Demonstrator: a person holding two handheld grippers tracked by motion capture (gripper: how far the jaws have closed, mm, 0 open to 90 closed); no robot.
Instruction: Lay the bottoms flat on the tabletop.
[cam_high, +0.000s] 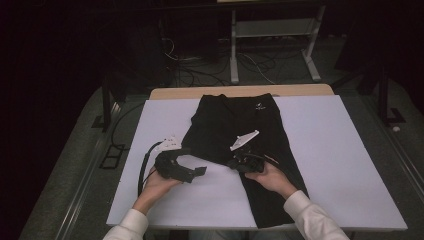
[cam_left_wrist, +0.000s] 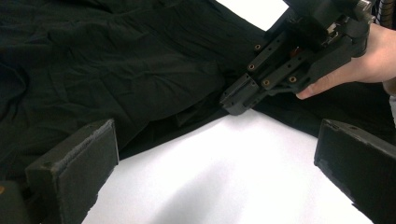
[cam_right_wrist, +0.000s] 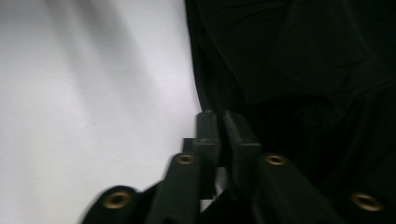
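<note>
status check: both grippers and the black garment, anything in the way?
Left gripper open, hovering over white table cover. Right gripper shut at edge of black garment; whether cloth is pinched, can't tell. Nothing in the way.

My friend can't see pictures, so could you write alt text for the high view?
A person seated at a white table works on black trousers with a handheld gripper in each hand: the right gripper pinches the fabric's edge, and the left gripper rests open beside it.

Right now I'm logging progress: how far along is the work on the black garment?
Done: the black fabric garment lies spread on the white table cover. In hand: the right gripper is shut at its inner edge. Left: the left gripper hangs open; no fold shows.
</note>
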